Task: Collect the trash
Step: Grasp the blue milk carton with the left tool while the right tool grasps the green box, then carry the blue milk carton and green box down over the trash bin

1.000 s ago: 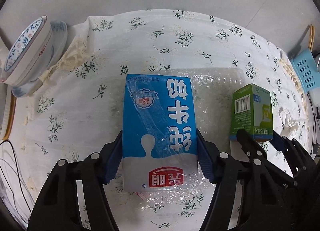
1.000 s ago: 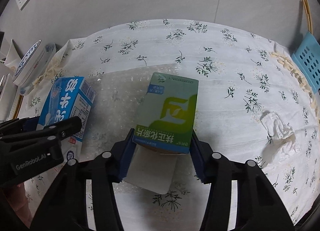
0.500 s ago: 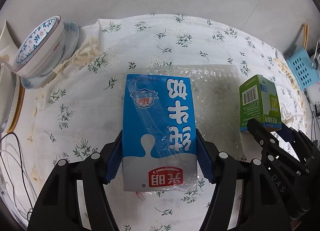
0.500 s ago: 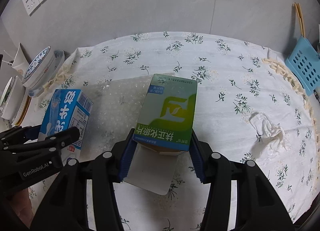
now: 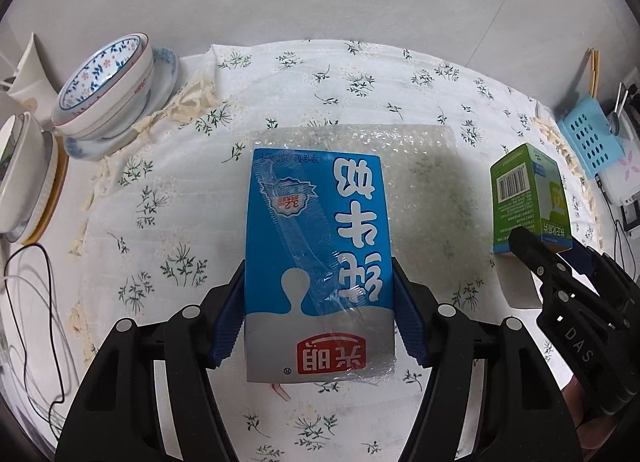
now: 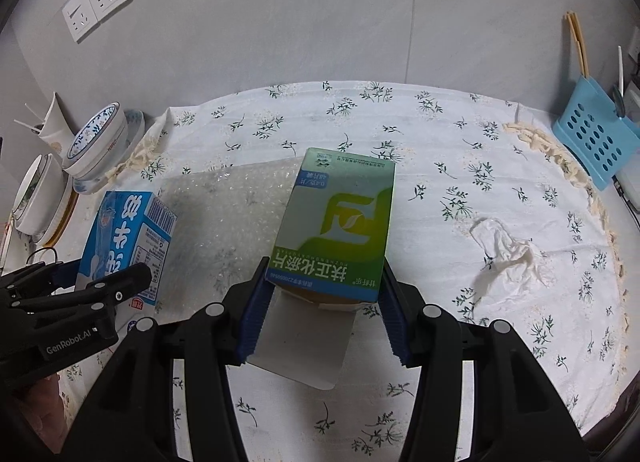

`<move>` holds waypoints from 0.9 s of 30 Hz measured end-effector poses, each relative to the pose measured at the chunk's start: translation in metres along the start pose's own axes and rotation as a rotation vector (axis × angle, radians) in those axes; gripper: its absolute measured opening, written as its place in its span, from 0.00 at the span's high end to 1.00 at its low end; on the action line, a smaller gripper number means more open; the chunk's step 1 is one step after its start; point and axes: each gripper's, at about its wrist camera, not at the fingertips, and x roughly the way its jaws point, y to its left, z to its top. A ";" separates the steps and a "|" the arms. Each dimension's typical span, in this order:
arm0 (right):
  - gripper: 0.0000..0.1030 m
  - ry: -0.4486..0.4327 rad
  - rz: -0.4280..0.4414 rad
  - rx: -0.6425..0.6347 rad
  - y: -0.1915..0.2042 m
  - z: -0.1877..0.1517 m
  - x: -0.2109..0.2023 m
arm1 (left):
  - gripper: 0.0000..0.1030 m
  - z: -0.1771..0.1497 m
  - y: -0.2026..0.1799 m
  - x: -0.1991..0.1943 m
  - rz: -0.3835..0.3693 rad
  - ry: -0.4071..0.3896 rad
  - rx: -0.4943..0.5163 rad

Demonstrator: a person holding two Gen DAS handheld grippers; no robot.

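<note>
The left gripper is clamped on a blue milk carton, its blue pads pressing both long sides near the carton's lower end. The carton hangs clear of the cloth, over the near left part of a sheet of bubble wrap that lies flat in the middle of the table.

The right gripper grips a green box the same way — pads on both side faces, with the box's open flap hanging down between the fingers. This box is also off the cloth, above the bubble wrap's right edge.

Right of the bubble wrap a crumpled tissue lies on the cloth, well apart from both grippers. Beyond it, at the table's right edge, stands a blue perforated holder with chopsticks. Left of the bubble wrap, off the cloth's corner, patterned bowls are stacked tilted on a saucer — more dishes lean beside them.
</note>
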 end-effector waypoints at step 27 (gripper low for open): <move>0.53 -0.038 0.018 -0.010 -0.025 -0.062 -0.076 | 0.38 -0.077 -0.024 -0.059 -0.018 -0.041 0.009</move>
